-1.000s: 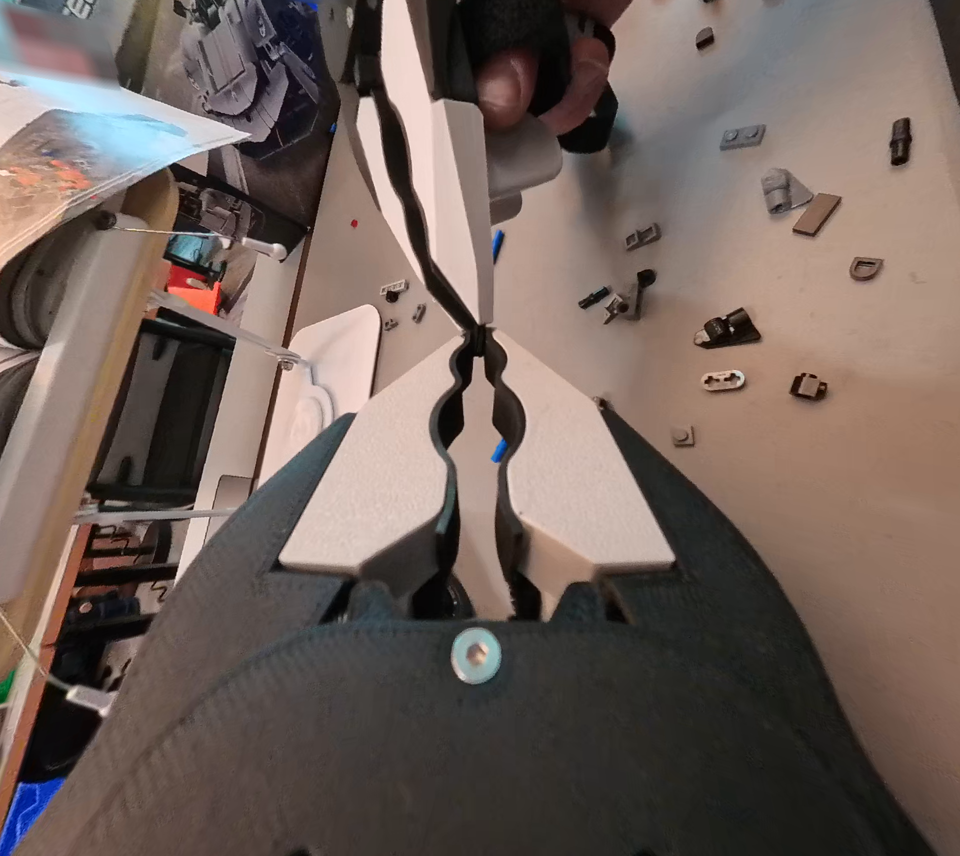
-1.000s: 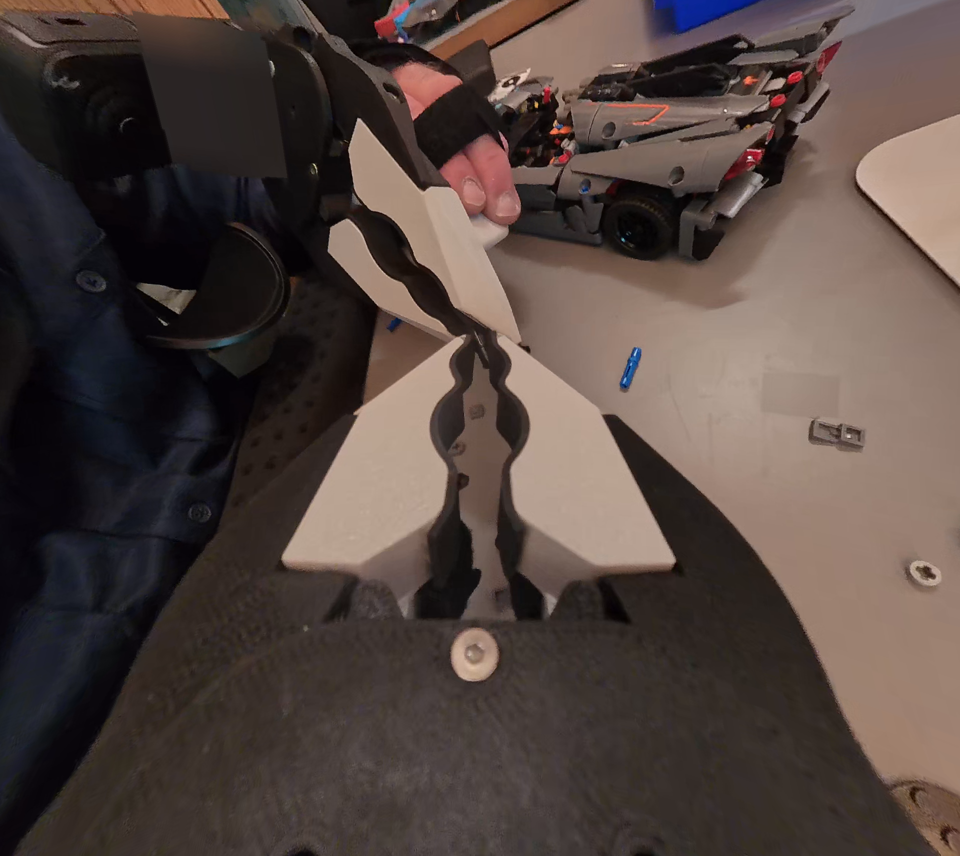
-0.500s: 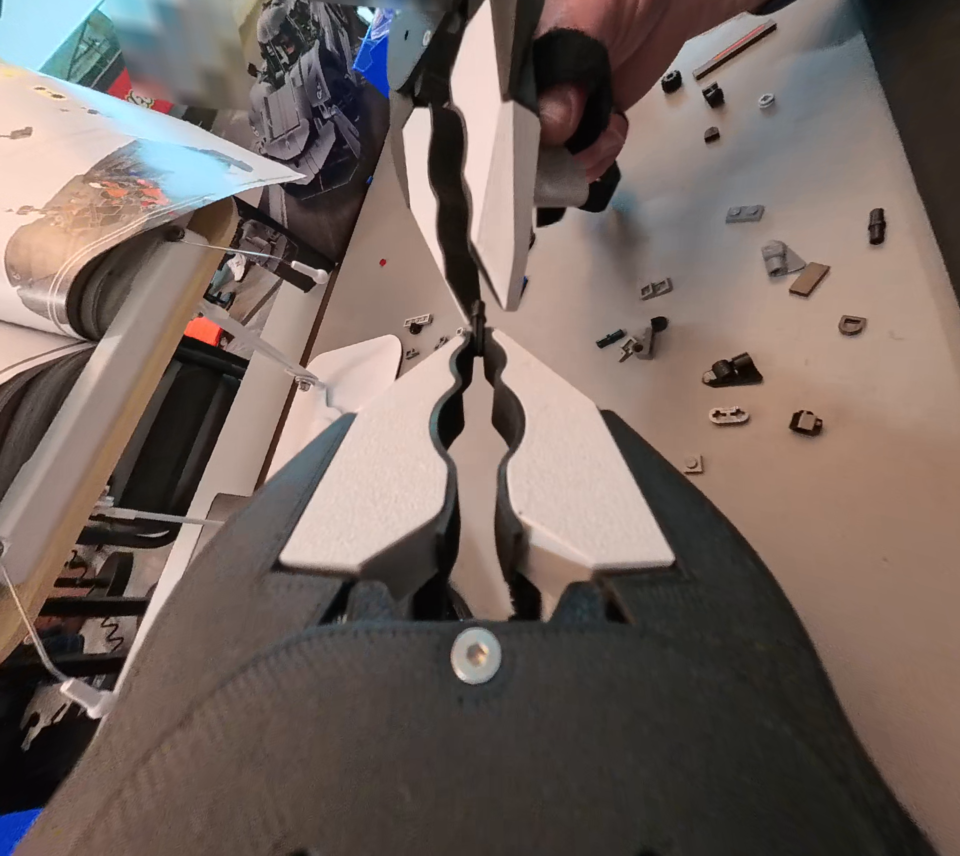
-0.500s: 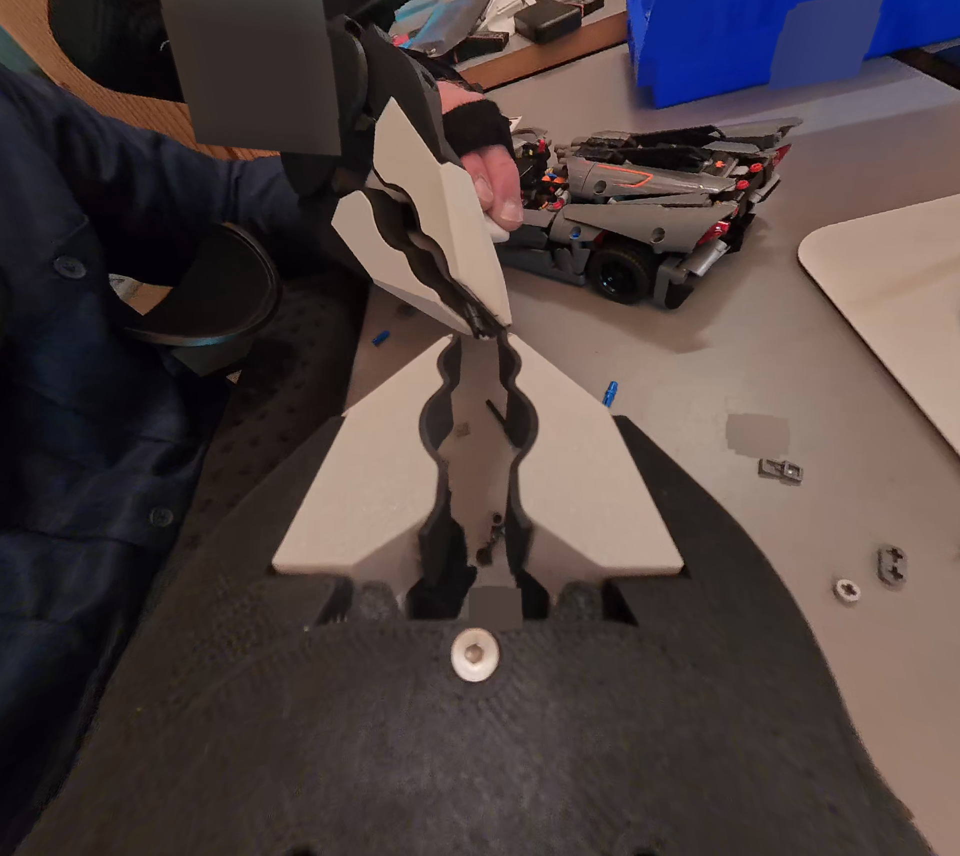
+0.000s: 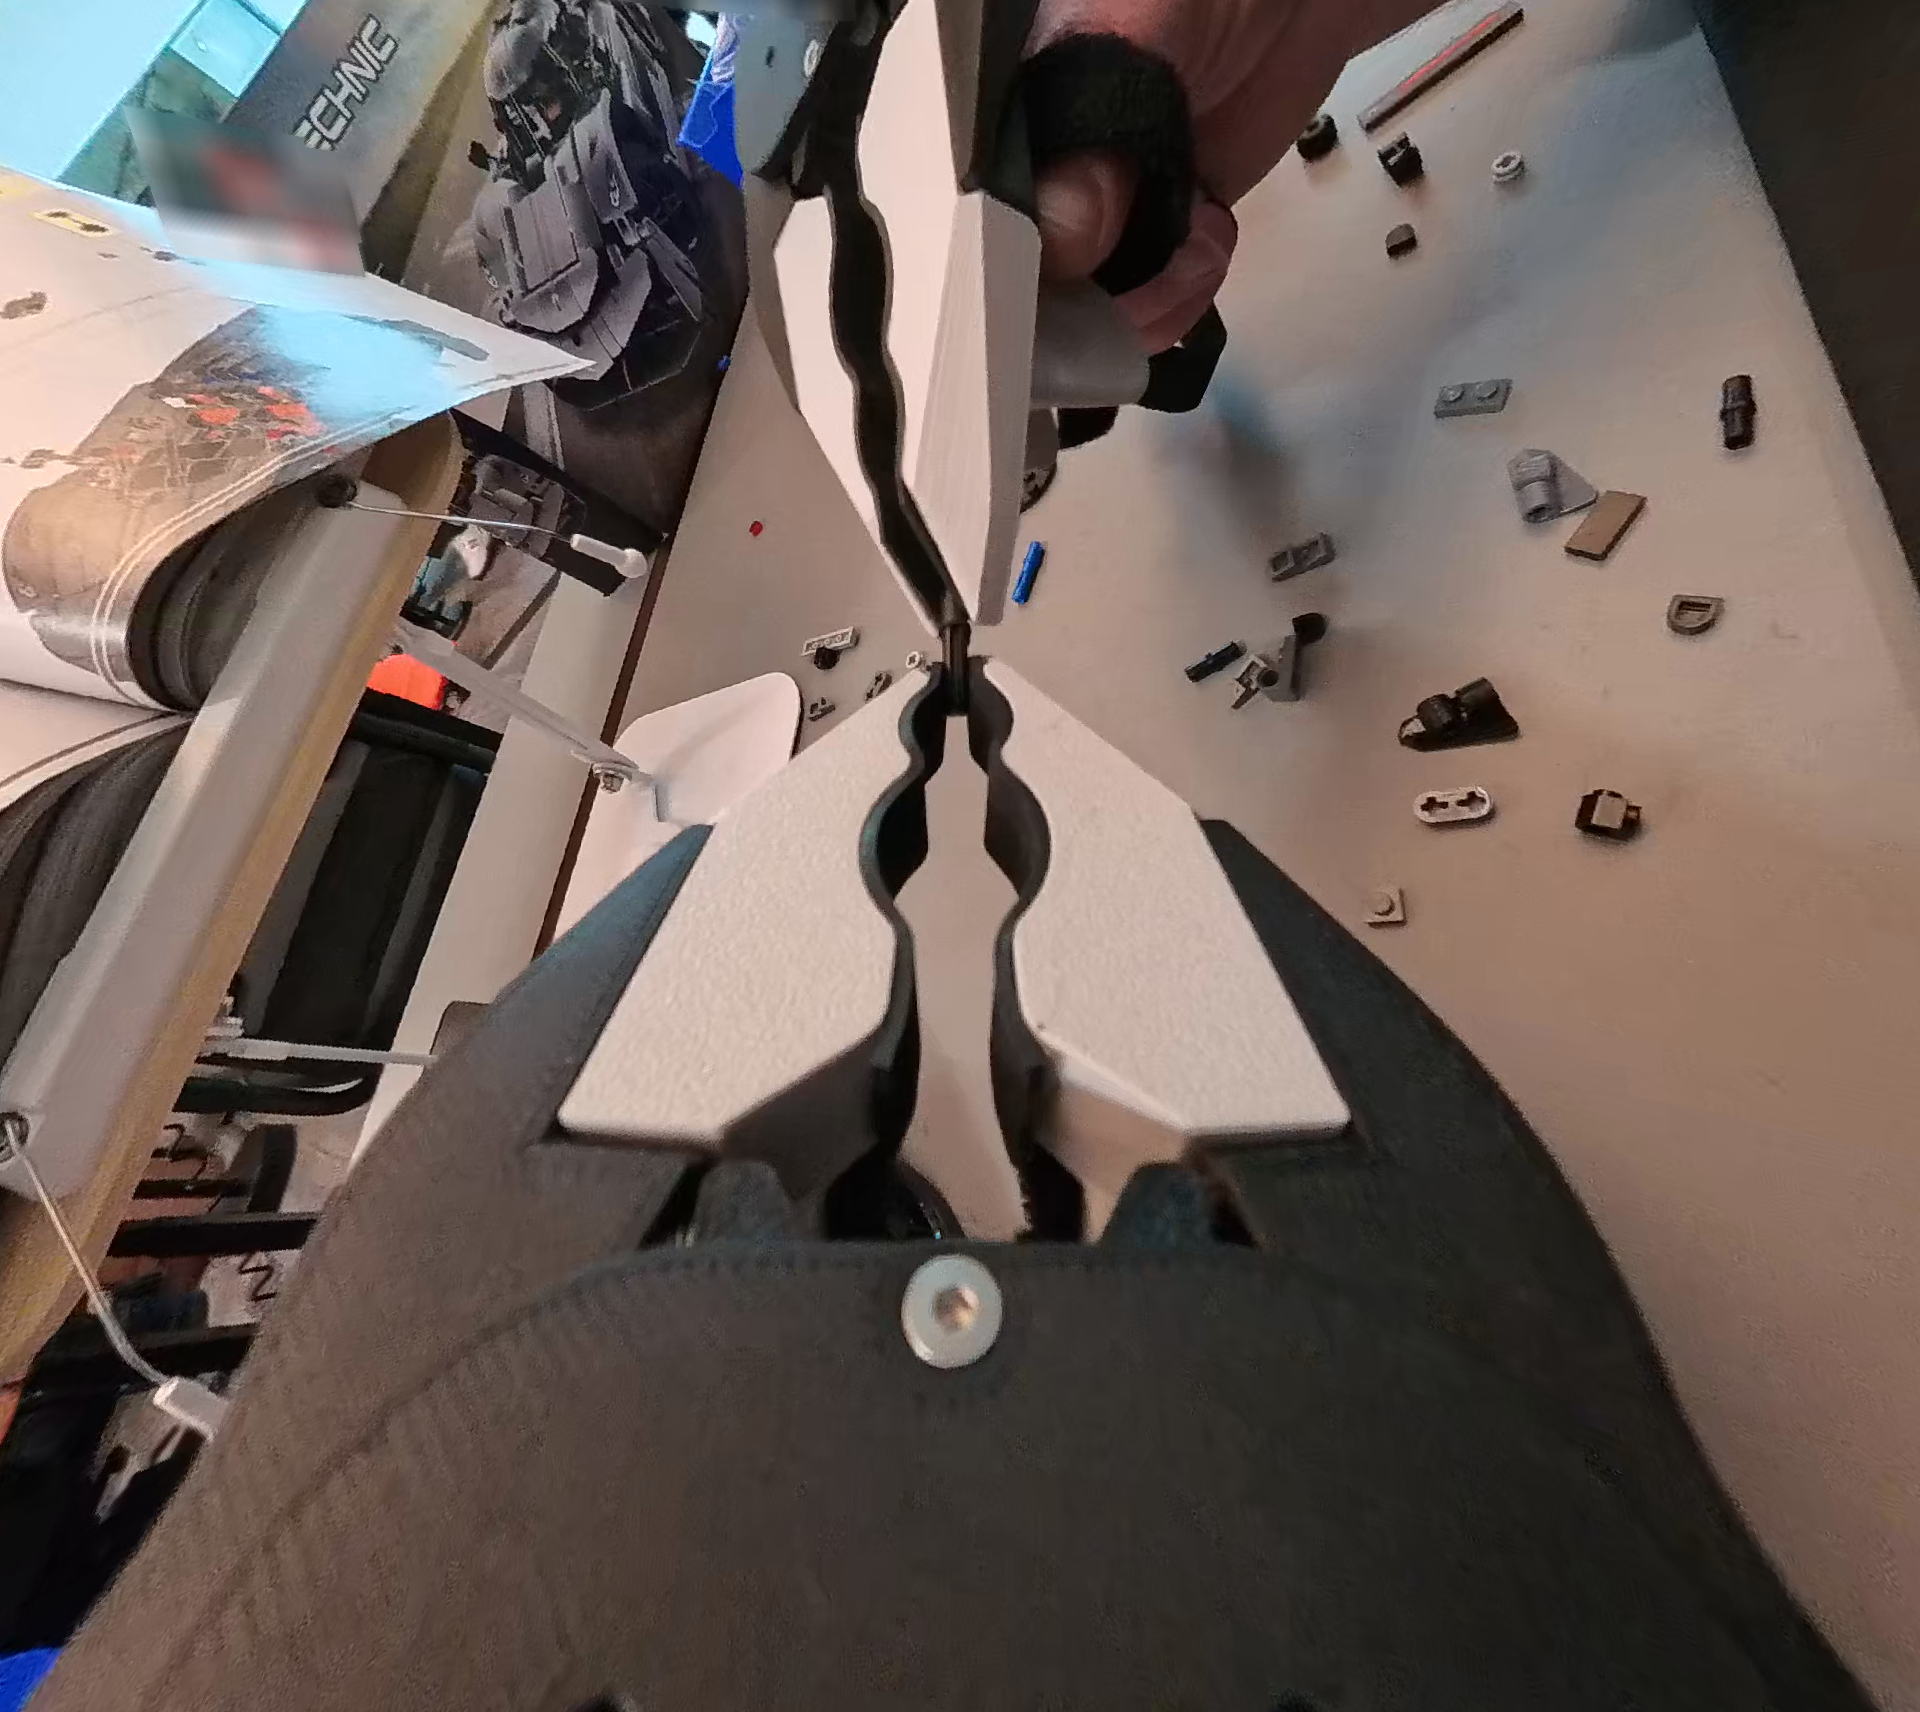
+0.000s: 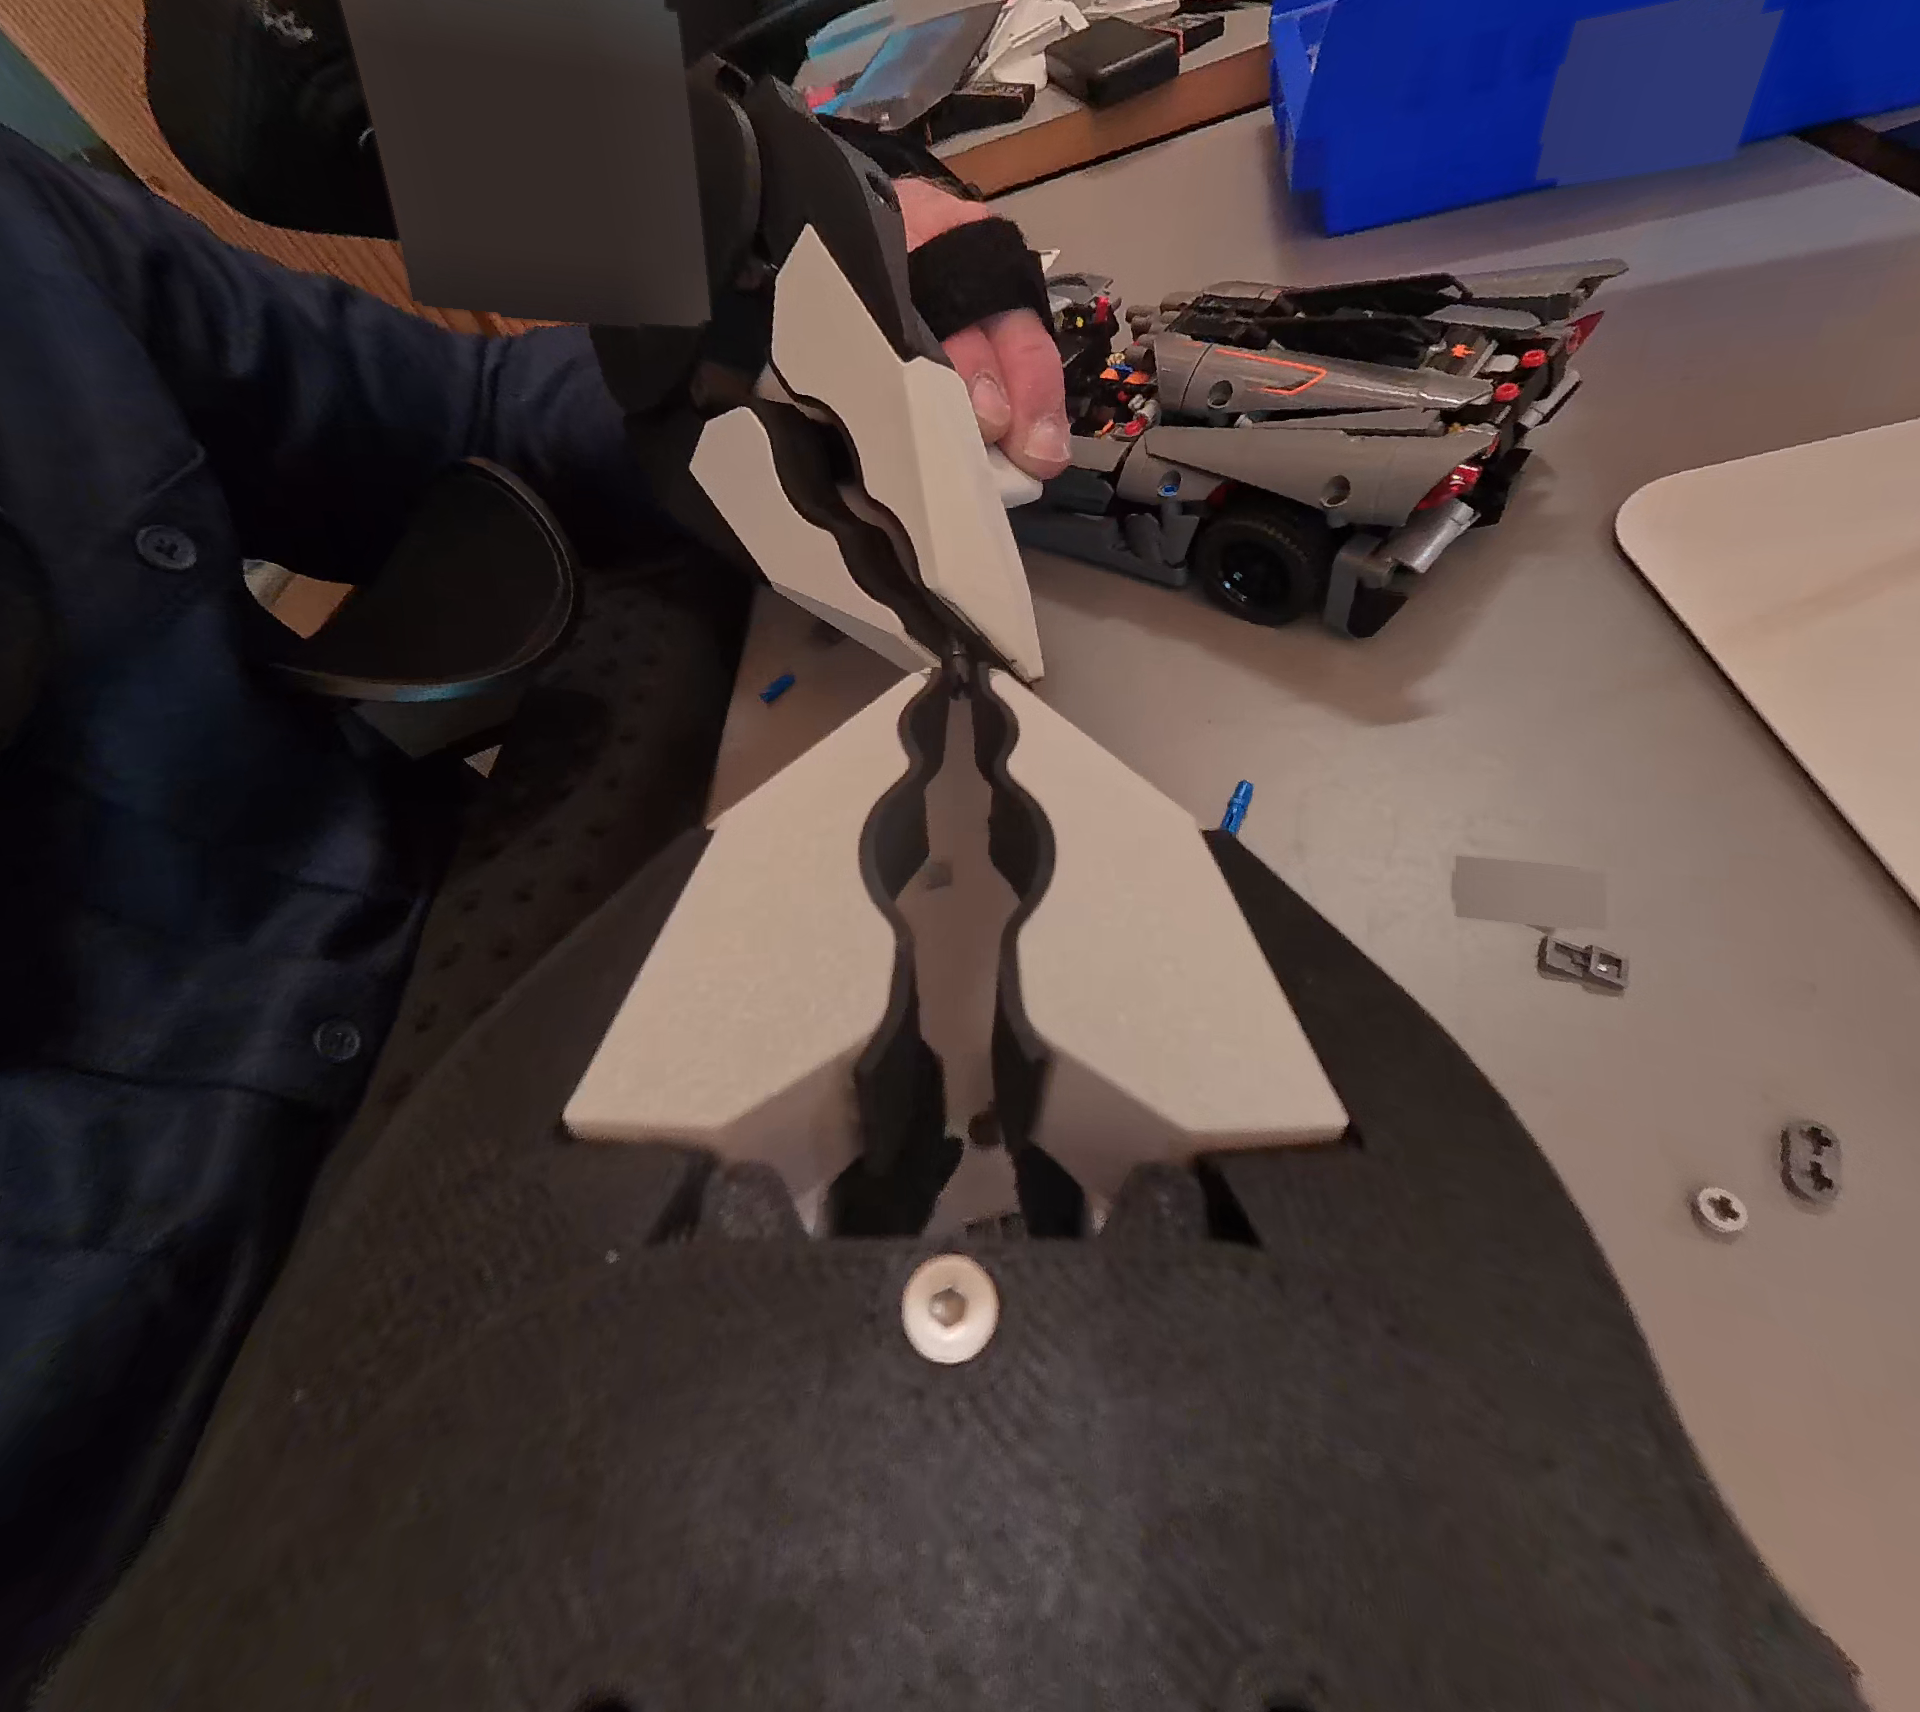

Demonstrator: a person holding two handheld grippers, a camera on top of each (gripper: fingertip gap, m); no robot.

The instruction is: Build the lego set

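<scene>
Left gripper [image 5: 954, 694] and right gripper [image 5: 948, 613], wavy black-lined fingers tip-to-tip, each pinching one small black pin [image 5: 956, 656], twelve o'clock.

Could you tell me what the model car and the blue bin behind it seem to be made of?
Model car: apparently moulded plastic, grey and black panels with a soft sheen, rubber-looking tyres. Blue bin: likely rigid plastic, evenly coloured, smooth and slightly glossy.

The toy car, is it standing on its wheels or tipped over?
Standing upright: the grey lego car sits on the table, black wheel down.
</scene>
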